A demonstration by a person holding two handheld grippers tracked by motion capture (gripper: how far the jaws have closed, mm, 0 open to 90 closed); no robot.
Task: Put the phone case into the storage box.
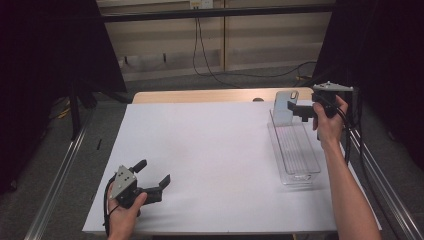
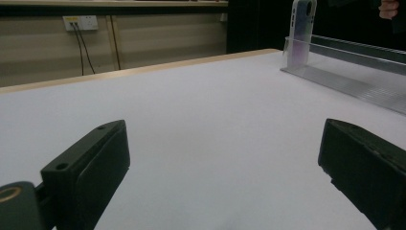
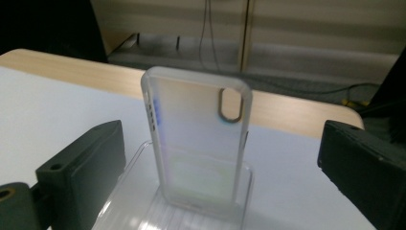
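The right hand [image 1: 327, 117] is raised at the far right of the white surface [image 1: 210, 160], forearm running up from the bottom edge along the surface's right side, wrist bent so that the right gripper [image 1: 300, 111] points level toward the left across the far end of a clear plastic tray [image 1: 295, 150]. Its fingers [image 3: 81, 167] are spread wide, and a translucent phone case [image 3: 196, 143] stands between them, touched by neither.

The phone case stands upright at the far end of the tray, its lower edge down inside it, leaning against the tray's end wall as far as can be told. Its long axis runs vertically, the oval camera cut-out near the top. In the right gripper view its broad, frosted face is turned toward the camera; in the high view the case [image 1: 284, 107] is just left of the gripper's tips.

The tray is long and narrow, lying with its long axis running from the near side to the far side along the right edge of the surface.

The left hand [image 1: 122, 207] rests low at the near left corner of the surface, holding the left gripper [image 1: 152, 177] aimed diagonally toward the far right. Its fingers [image 2: 91, 167] are also spread wide with only bare surface between them, well apart from the tray.
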